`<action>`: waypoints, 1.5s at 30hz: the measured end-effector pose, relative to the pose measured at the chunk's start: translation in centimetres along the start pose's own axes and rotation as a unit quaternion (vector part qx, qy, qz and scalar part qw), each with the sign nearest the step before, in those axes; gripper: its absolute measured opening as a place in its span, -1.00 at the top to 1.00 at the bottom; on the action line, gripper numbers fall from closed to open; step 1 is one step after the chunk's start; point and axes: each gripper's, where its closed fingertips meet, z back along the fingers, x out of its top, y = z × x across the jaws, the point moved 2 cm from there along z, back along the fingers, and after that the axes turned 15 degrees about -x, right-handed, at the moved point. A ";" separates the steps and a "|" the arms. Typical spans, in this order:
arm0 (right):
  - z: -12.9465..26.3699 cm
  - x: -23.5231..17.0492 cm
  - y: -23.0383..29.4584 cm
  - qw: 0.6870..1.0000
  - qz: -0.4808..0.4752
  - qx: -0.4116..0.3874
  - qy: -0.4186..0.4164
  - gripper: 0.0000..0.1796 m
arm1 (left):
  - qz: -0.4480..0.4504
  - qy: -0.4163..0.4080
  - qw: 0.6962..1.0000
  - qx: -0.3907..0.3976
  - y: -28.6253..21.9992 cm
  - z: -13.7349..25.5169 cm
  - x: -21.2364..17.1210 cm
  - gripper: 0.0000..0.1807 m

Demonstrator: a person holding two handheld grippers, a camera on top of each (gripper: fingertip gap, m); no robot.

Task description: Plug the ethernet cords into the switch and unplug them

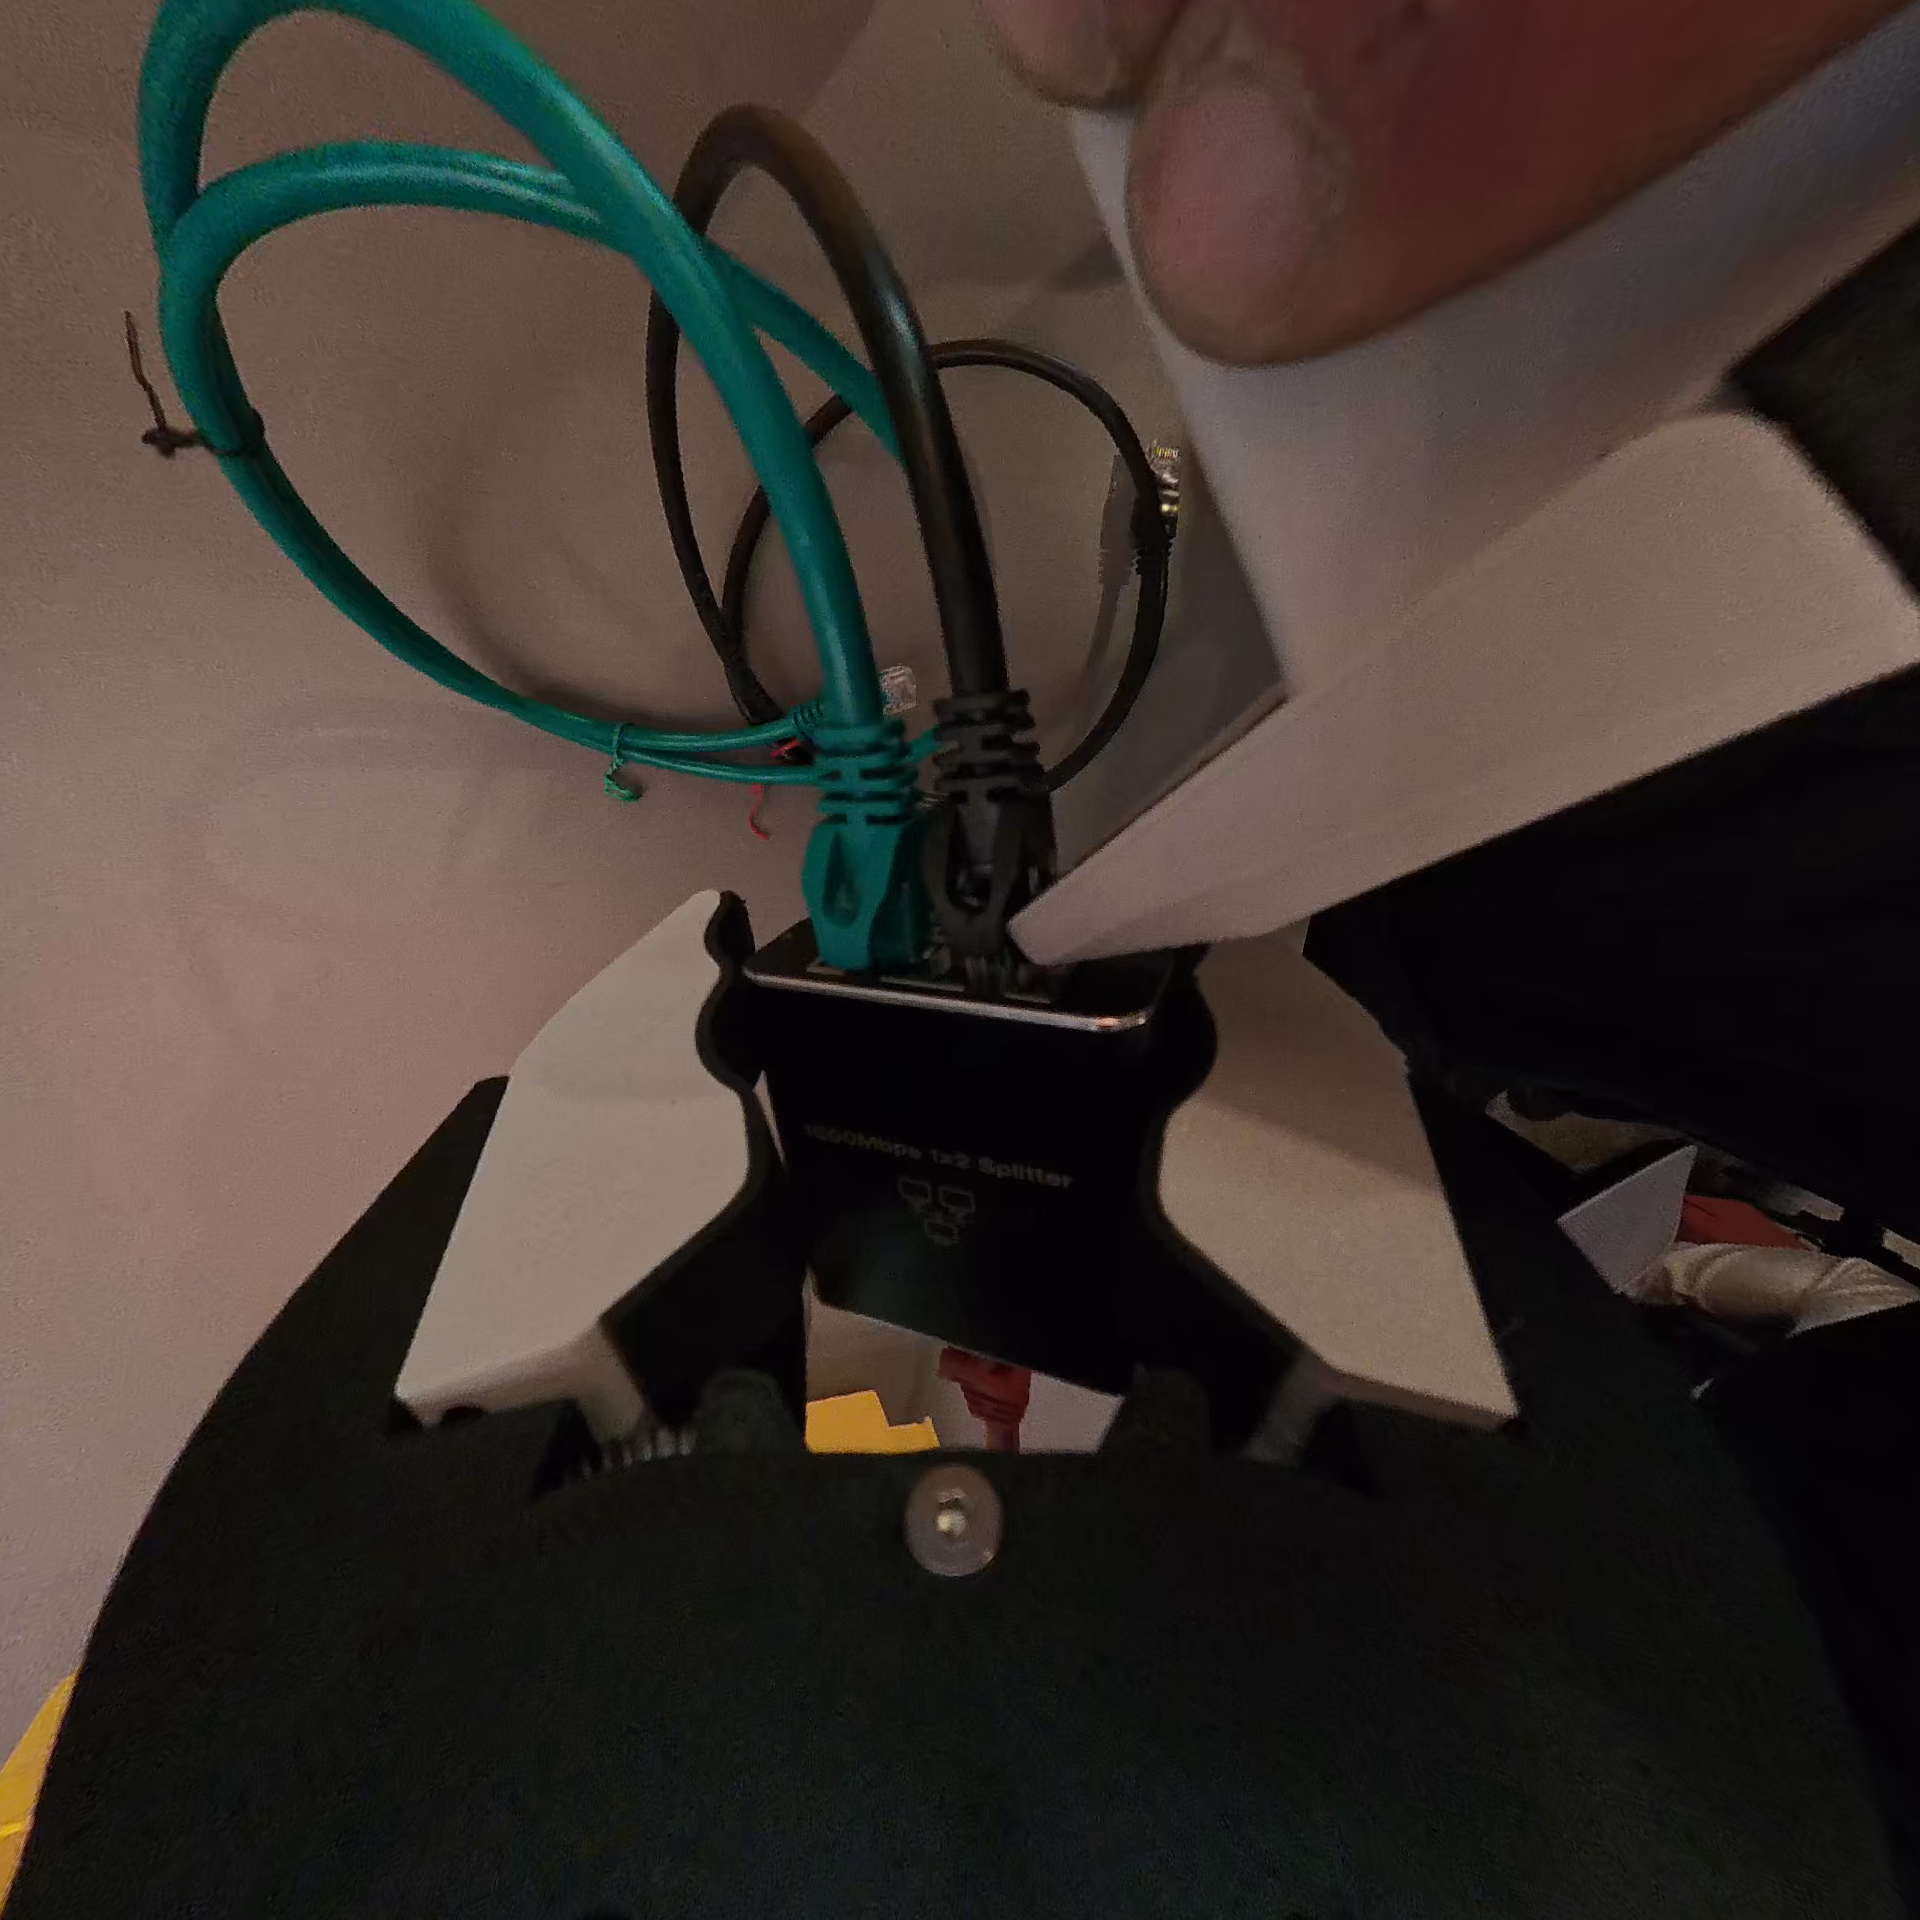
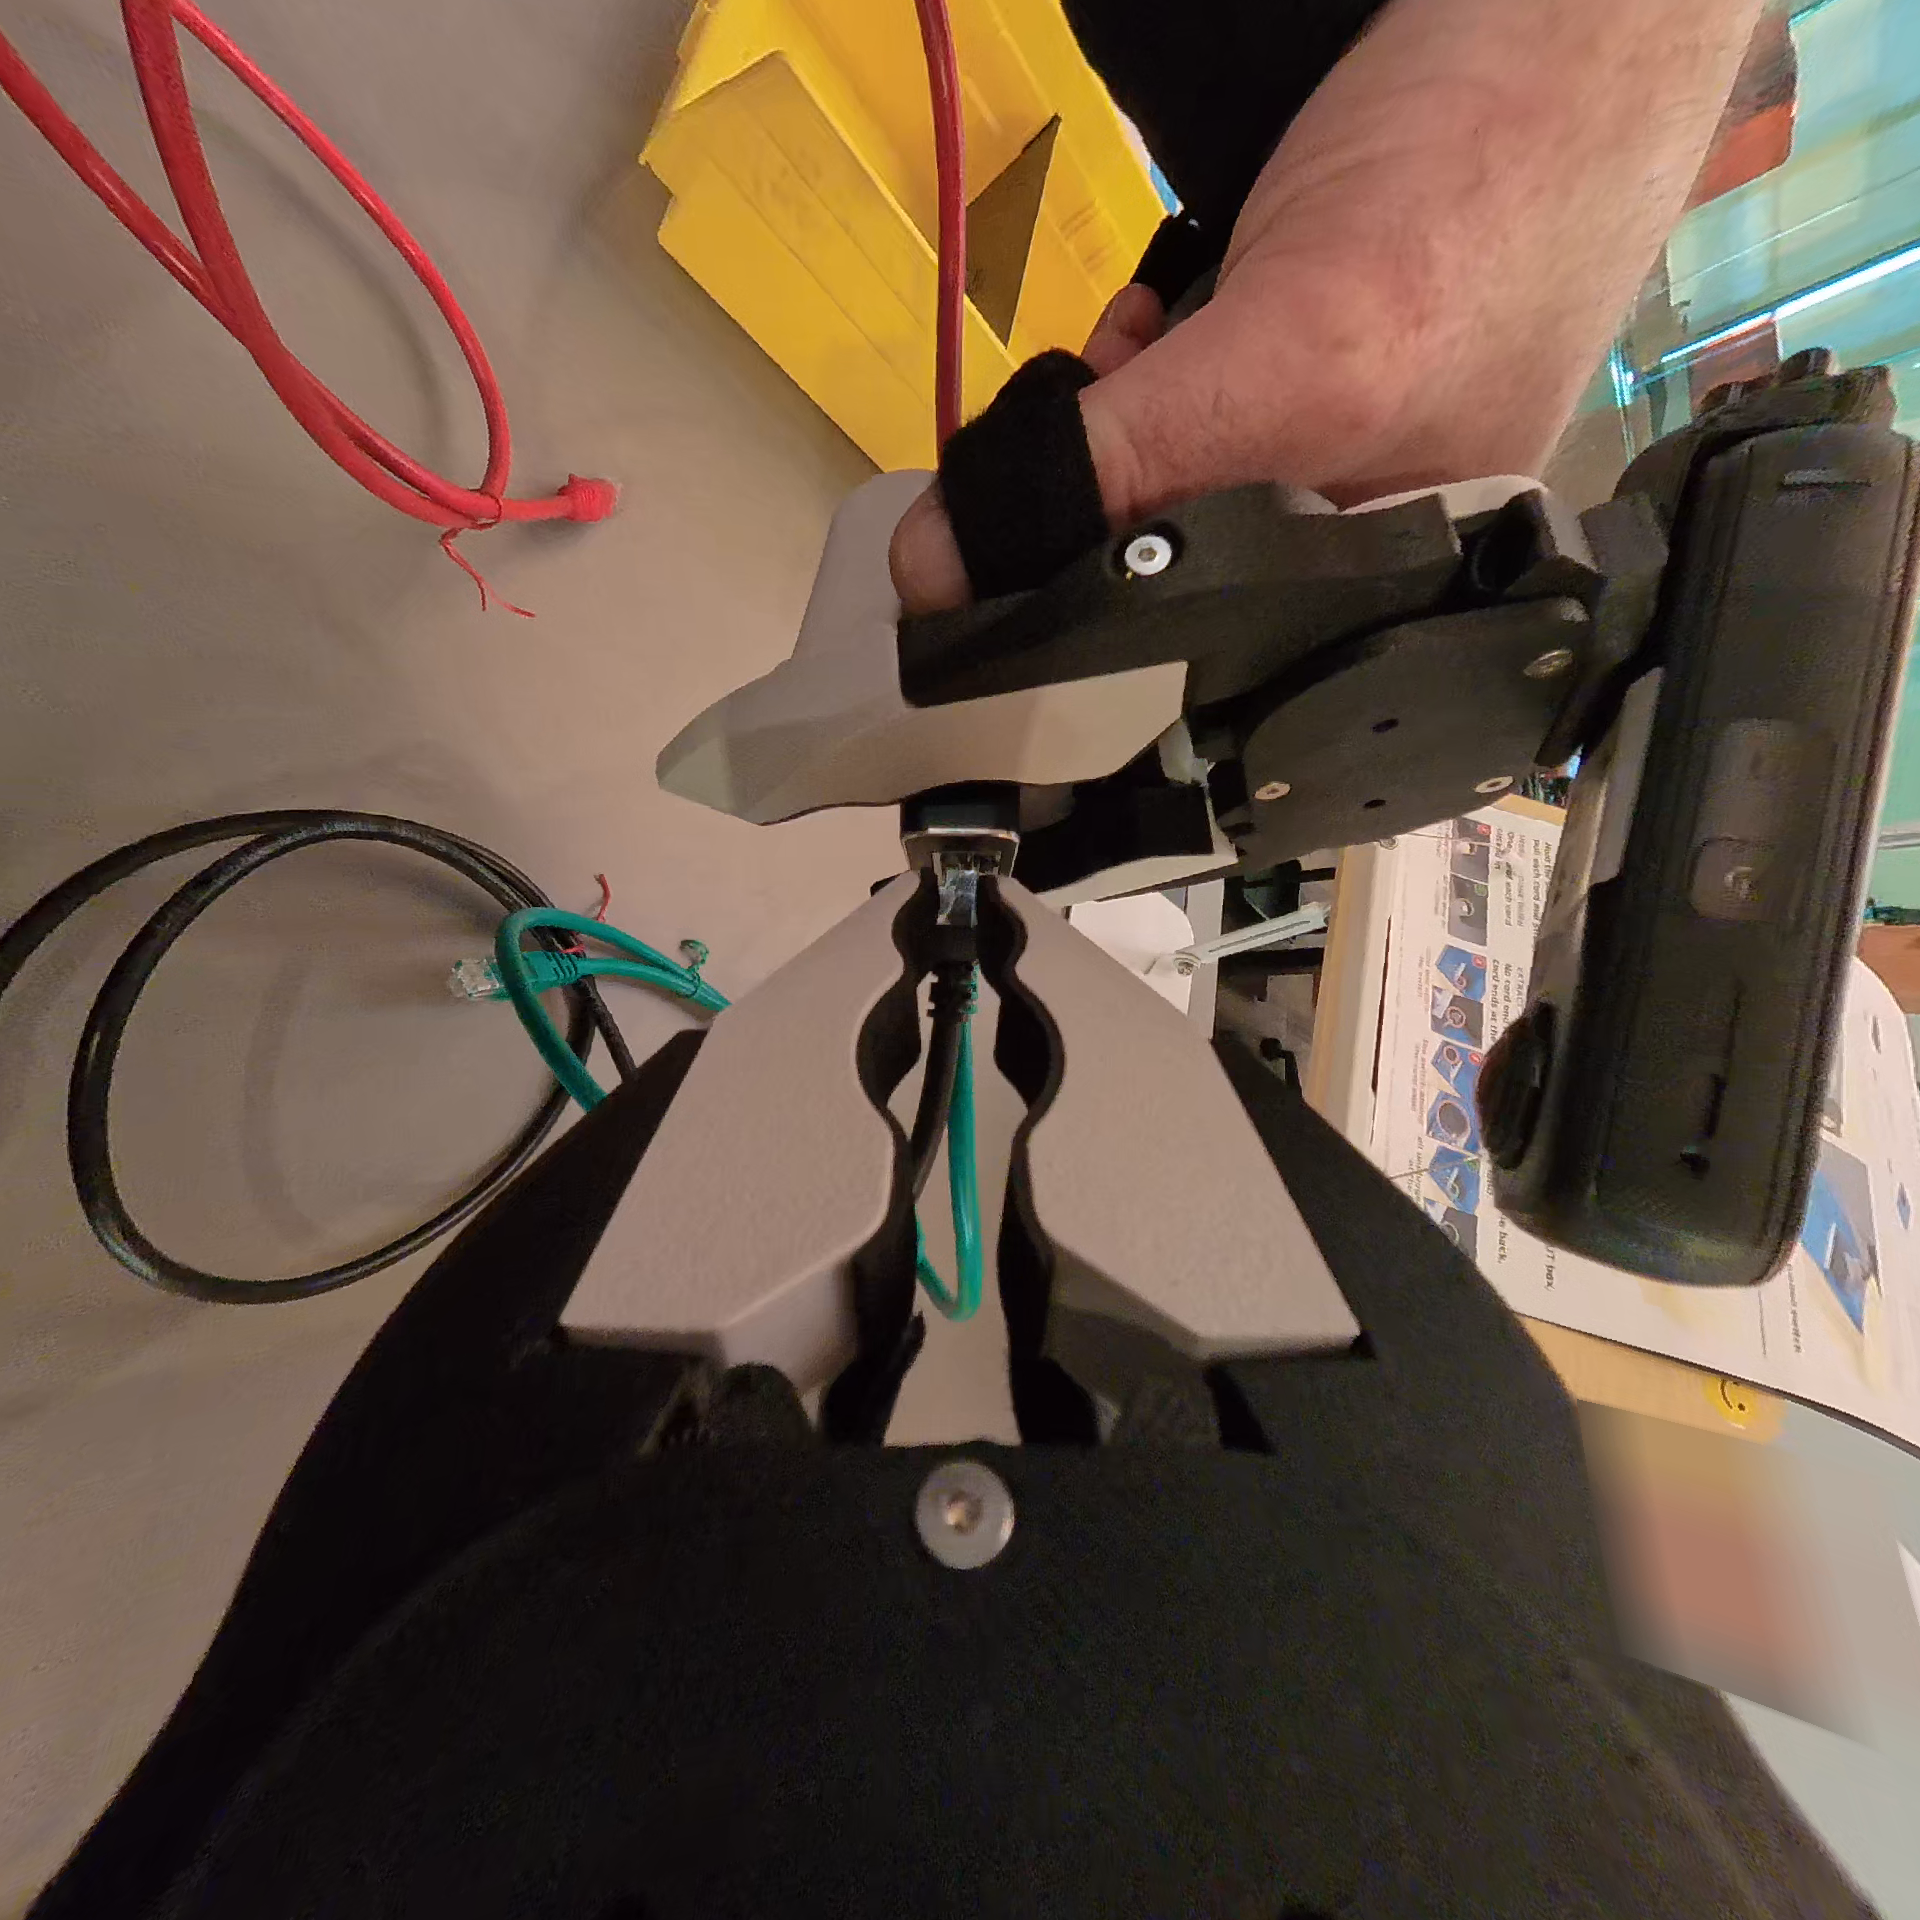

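Observation:
My left gripper [image 1: 971, 997] is shut on the black switch [image 1: 966, 1164] and holds it above the table. A green cord [image 1: 862, 883] and a black cord [image 1: 982, 862] are plugged side by side into its far face. A red plug [image 1: 987, 1403] shows under its near end. My right gripper [image 2: 951, 904] is shut on the black cord's plug [image 2: 951, 940] right at the switch [image 2: 961, 844]. It reaches in from the right in the left wrist view [image 1: 1247, 810]. The left gripper [image 2: 831, 748] and the hand holding it show in the right wrist view.
A red cord [image 2: 312, 343] lies looped on the grey table, its plug free. Yellow bins [image 2: 883, 208] stand behind it. The black cord's loop [image 2: 156, 1039] and the green cord's free plug [image 2: 473, 977] lie at the left. Printed sheets [image 2: 1455, 1039] lie at the right. The grippers' ends are close to 5 cm from one another.

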 end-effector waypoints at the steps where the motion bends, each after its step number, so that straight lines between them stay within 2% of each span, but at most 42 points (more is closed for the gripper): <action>1: 0.0 0.0 -0.1 1.000 0.001 -0.003 -0.001 0.94 | 0.001 -0.003 1.000 0.000 0.0 0.1 0.1 0.16; 2: 0.1 0.0 -0.2 1.000 0.002 -0.008 -0.003 0.91 | 0.001 -0.006 1.000 0.000 0.0 0.1 0.1 0.16; 3: 0.1 0.0 -0.4 1.000 0.000 -0.015 -0.004 0.77 | 0.000 -0.005 1.000 0.000 0.0 0.2 0.1 0.16; 4: 0.1 -0.1 -0.5 1.000 -0.002 -0.017 0.000 0.75 | 0.000 -0.005 1.000 0.000 -0.1 0.1 0.2 0.16; 8: -0.2 -0.3 -0.2 1.000 0.004 -0.010 0.006 0.87 | 0.000 -0.002 1.000 0.001 -0.1 -0.1 0.4 0.16; 31: 0.1 -0.4 0.7 0.999 0.022 0.019 0.021 0.92 | -0.010 0.019 1.000 0.017 -0.1 -0.6 0.4 0.16; 34: 0.3 -0.5 0.5 0.999 0.019 0.019 0.020 0.92 | -0.013 0.001 1.000 0.011 -0.2 -0.5 0.5 0.17; 36: 0.8 -1.3 0.3 0.999 0.021 0.021 0.037 0.93 | 0.008 0.003 0.999 0.032 1.0 -0.3 -1.0 0.17; 39: 2.1 -2.1 -0.8 0.999 0.000 0.013 0.036 0.93 | 0.017 -0.044 0.999 0.014 1.0 -0.2 -2.2 0.17; 44: 1.0 -4.2 0.4 0.996 -0.038 0.048 0.068 0.90 | 0.003 -0.088 0.994 0.069 2.0 -0.6 -3.7 0.17; 45: 0.7 -5.0 1.0 0.994 -0.045 0.058 0.083 0.80 | -0.003 -0.088 0.992 0.085 2.3 -0.8 -4.1 0.17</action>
